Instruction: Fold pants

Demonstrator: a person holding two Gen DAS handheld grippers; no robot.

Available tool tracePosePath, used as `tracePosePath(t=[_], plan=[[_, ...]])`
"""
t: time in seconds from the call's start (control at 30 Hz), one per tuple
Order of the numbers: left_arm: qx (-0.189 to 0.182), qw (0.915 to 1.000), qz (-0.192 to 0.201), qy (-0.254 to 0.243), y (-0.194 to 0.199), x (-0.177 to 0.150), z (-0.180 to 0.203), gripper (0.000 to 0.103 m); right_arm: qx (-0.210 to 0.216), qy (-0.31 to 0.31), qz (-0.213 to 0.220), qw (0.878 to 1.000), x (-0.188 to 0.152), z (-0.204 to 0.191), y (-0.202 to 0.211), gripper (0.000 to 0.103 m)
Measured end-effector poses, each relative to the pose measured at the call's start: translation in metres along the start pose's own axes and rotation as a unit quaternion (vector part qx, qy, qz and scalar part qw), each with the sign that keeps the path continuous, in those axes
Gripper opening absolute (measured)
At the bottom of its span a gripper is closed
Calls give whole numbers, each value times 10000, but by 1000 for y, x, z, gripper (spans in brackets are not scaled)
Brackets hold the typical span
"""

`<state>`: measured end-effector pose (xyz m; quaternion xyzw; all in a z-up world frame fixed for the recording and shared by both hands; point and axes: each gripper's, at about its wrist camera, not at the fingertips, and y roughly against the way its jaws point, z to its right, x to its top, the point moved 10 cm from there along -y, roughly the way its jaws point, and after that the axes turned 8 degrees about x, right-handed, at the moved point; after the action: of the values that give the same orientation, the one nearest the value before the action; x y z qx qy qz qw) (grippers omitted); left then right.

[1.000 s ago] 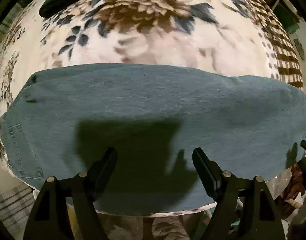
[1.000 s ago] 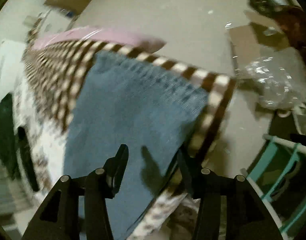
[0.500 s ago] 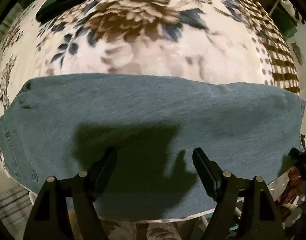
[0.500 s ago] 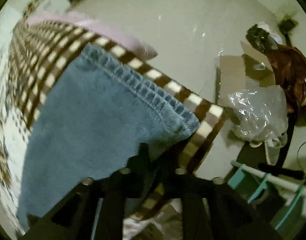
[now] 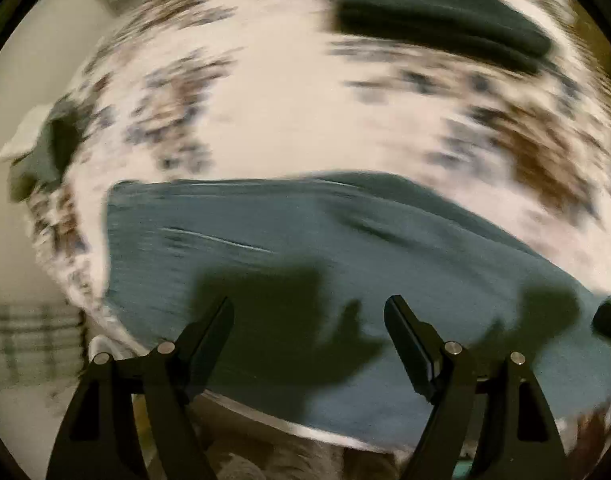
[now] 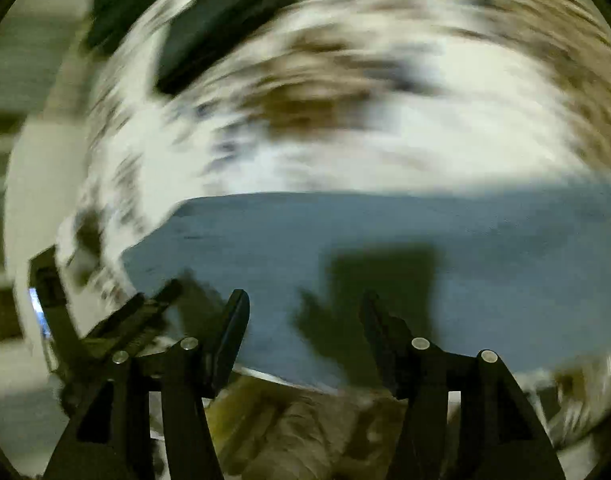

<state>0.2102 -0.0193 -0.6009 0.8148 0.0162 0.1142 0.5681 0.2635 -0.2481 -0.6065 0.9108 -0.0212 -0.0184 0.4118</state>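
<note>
Both views are motion-blurred. The blue jeans lie as a long flat band across the floral blanket near the bed's front edge. My left gripper hangs open above their near part, and only its shadow falls between the fingers. In the right wrist view the jeans run from a left end out to the right edge. My right gripper is above them with its jaws opening, and I see no cloth pinched between the fingers. A black blurred shape at the left there looks like the left gripper.
A dark folded garment lies at the back of the bed, seen as dark garments in the right wrist view. Another dark cloth hangs at the bed's left edge. The bed's front edge runs just below the fingers.
My right gripper, closed at the hem of the jeans leg by the checked blanket border, has swung over the broad face of the jeans with its jaws wider. The left view has shifted sideways along the jeans.
</note>
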Motion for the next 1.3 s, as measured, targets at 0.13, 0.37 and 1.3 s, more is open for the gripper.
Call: tracePosePath(t=[0.13, 0.37, 1.3], plan=[[302, 9977, -351, 489, -56, 14, -56, 77, -204, 739, -586, 9953, 48, -52, -80, 60], [167, 9939, -738, 798, -99, 23, -91, 77, -550, 1219, -1661, 9770, 60, -65, -172, 41], [-669, 9883, -1340, 282, -75, -84, -62, 77, -829, -2595, 265, 9618, -104, 74, -47, 59]])
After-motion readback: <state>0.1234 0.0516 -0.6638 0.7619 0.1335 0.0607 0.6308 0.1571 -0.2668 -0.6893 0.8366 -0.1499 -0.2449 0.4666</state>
